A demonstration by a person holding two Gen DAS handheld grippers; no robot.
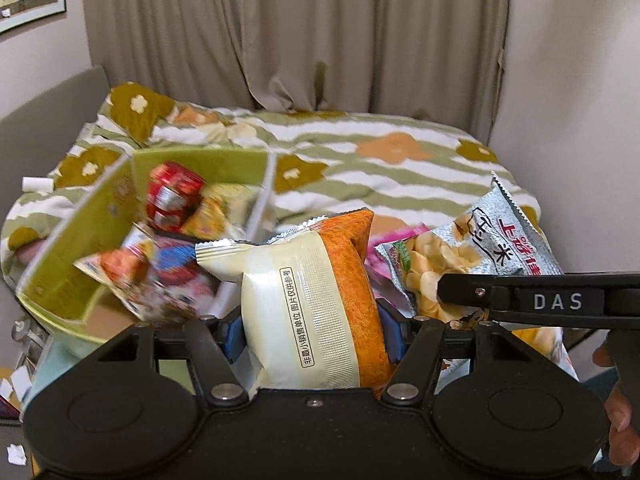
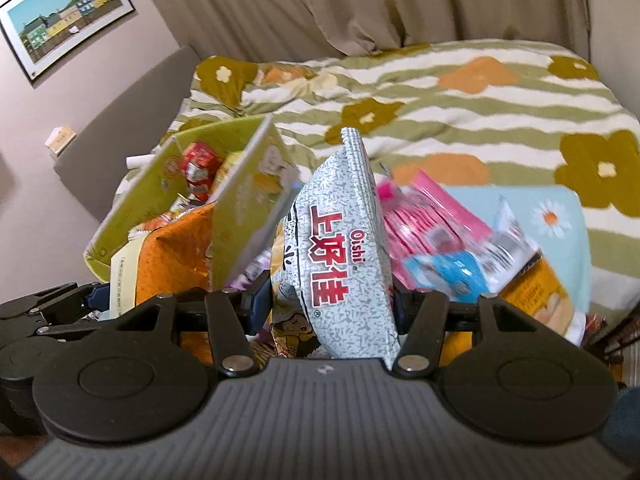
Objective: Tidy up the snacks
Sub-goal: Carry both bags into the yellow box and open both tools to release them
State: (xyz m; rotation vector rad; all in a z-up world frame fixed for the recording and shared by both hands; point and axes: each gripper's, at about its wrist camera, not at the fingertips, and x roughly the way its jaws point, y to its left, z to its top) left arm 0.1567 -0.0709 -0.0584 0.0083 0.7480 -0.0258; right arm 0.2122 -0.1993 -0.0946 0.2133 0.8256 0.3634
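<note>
Two snack bags are up off the bed, one in each gripper. The left gripper has its fingers clenched on a cream and orange bag, which stands nearly upright between the blue pads with its crimped top edge pointing to the far left. The right gripper has its fingers clenched on a silver Oishi chip bag, held edge-on with its sealed top pointing away from the camera and its red lettering facing right. In the left wrist view the silver bag shows to the right of the cream and orange one, with a black finger of the right gripper lying across its lower part. A green box with open flaps sits on the bed to the far left of both bags; inside it lie a red packet, a yellow packet and, nearer, a blurred red, white and blue bag. In the right wrist view one flap of the box leans just left of the silver bag. To the right of that bag, a pile of loose snacks rests on the bed: pink packets, a blue and white pack and an orange-yellow box, all somewhat blurred. The bed carries a striped green and white cover with olive and orange flowers. Beige curtains hang behind it, and a framed picture of coloured houses hangs on the wall at far left.
</note>
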